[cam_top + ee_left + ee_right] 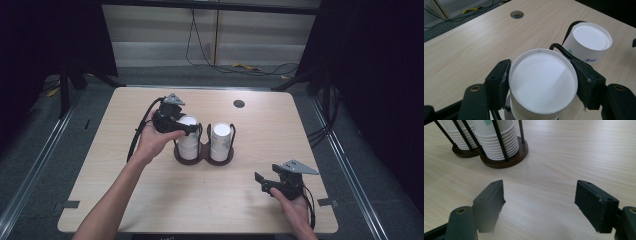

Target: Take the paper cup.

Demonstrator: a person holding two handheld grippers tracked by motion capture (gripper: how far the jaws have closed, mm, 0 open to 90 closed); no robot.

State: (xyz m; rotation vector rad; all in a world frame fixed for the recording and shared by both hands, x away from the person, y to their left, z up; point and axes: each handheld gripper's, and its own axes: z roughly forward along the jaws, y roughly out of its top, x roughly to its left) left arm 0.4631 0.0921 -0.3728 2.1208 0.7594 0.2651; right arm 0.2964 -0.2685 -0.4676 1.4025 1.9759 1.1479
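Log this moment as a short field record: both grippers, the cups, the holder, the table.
left gripper: jaws on either side of the top cup of the left stack, pads against its rim
right gripper: open, holding nothing, near the table's front right, apart from the holder
cups: two stacks of white paper cups, upside down; right stack untouched
holder: dark double base with black wire uprights, one stack in each side
table: light wood, round hole near its far edge
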